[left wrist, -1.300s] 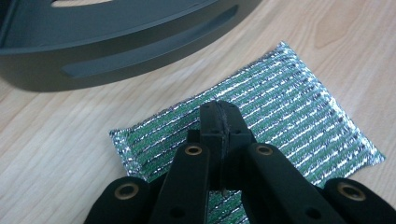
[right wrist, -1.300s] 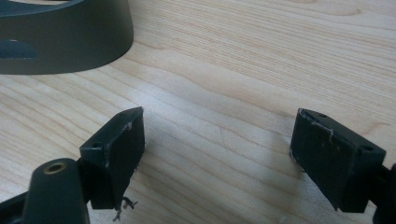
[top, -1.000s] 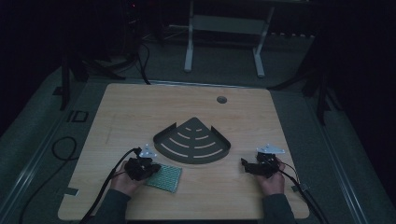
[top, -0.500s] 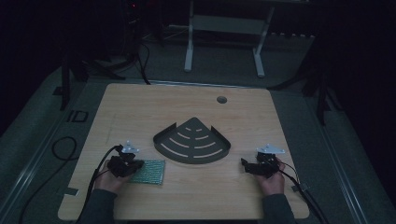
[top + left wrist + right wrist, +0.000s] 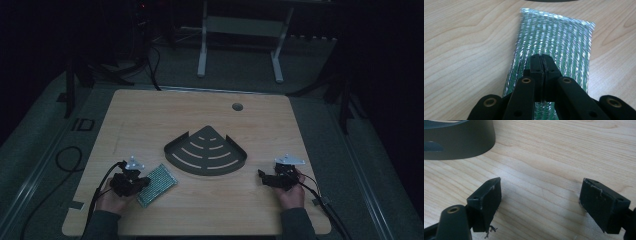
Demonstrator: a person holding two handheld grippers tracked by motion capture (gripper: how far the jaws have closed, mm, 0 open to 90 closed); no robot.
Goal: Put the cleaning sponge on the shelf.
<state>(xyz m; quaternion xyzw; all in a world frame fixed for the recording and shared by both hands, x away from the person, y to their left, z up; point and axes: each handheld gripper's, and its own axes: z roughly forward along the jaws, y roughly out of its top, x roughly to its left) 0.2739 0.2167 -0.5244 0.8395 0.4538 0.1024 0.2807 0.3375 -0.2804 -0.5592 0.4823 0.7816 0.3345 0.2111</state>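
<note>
Left tongs point(image 5: 142, 181): jaws pressed together in the left gripper view, tips resting on the near end of a green-and-silver foil pouch point(image 5: 554, 42) with a pinch of its foil between them. The jaws have eased open by a hair in the last instant, yet no gap shows, and the pouch remains in the nip. In the high view the pouch point(image 5: 159, 183) lies flat on the bench point(image 5: 150, 115) at lower left, just beside the left hand point(image 5: 112, 200) and near the left corner of the dark fan-shaped tray point(image 5: 205, 150) – apart from it, not touching.

Handling, as a judgement: the pouch looks light, thin and limp, with a crinkled metallic skin that will likely be slippery and will fold rather than stay rigid. A pinch at the sealed end edge, where the foil is flat and doubled, should hold best; a grip on the middle would probably slide or crush the contents.

Right tongs point(image 5: 540, 202): jaws wide apart, nothing between them, bare bench beneath. The tray's wall stands at the upper left of the right gripper view. In the high view they rest at lower right – well clear of the tray.

Against the earlier frames: the pouch and the left hand have shifted leftward along the bench, away from the tray, and the pouch now lies skewed rather than square. The right hand and the tray are unchanged.
</note>
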